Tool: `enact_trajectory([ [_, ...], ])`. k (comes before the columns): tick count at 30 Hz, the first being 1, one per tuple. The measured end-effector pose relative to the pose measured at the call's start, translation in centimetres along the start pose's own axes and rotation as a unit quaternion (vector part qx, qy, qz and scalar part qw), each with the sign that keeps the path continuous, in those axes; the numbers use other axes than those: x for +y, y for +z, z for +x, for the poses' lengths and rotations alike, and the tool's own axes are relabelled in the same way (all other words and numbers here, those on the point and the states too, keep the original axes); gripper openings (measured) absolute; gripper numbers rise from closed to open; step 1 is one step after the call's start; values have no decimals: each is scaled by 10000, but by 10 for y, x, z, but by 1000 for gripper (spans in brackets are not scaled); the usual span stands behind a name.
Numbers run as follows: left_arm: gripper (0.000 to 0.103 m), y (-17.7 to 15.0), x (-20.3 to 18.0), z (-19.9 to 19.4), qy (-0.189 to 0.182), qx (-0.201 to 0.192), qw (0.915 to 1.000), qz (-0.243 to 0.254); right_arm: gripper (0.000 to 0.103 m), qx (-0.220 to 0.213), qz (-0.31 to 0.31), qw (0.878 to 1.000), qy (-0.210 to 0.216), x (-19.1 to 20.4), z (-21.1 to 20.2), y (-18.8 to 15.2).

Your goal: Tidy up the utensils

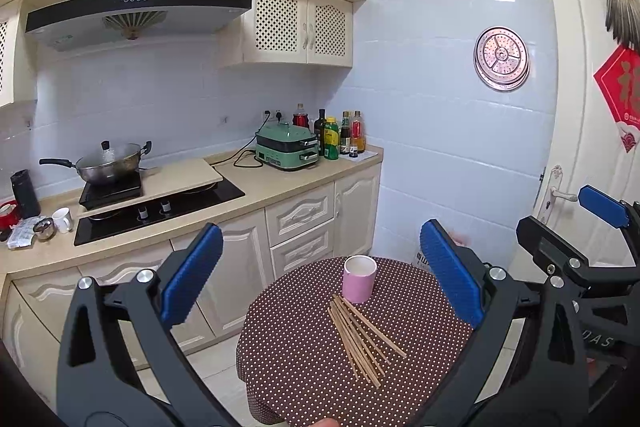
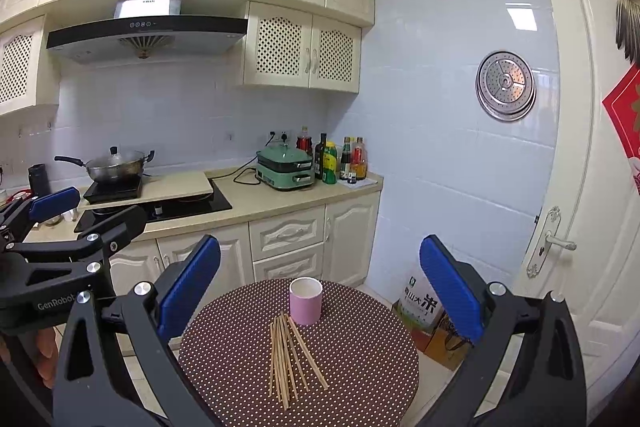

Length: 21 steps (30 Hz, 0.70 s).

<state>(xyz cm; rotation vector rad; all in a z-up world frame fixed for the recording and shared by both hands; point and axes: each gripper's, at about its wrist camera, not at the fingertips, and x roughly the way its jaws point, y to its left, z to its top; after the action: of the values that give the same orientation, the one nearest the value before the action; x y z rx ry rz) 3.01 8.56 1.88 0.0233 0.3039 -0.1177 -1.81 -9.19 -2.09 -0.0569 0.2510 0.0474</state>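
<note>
Chopsticks (image 2: 286, 357) of pale wood fan beside a pink cylindrical cup (image 2: 305, 301); both ribbed-padded tongs gape wide, empty.

Landmark: green electric cooker (image 2: 285, 167) on beige countertop (image 2: 256, 201). Just right of it, cluster of sauce bottles (image 2: 340, 159). Left of it, black cooktop (image 2: 168, 205) carrying steel wok (image 2: 116, 167) with lid. Range hood (image 2: 146, 35) up and left of it. Far right of it, round steamer rack (image 2: 505, 85) on tiled wall, white door (image 2: 580, 147), rice bag (image 2: 420, 301) on floor.
</note>
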Motion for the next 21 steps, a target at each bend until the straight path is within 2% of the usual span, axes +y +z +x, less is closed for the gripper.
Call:
enact_trajectory([
  [11, 97, -5, 3, 5, -9, 136, 9999, 30, 96, 175, 58, 9998, -20, 3, 6, -4],
  [21, 97, -10, 9, 19, -86, 413, 9991, 44, 96, 419, 139, 9990, -32, 9, 19, -9],
])
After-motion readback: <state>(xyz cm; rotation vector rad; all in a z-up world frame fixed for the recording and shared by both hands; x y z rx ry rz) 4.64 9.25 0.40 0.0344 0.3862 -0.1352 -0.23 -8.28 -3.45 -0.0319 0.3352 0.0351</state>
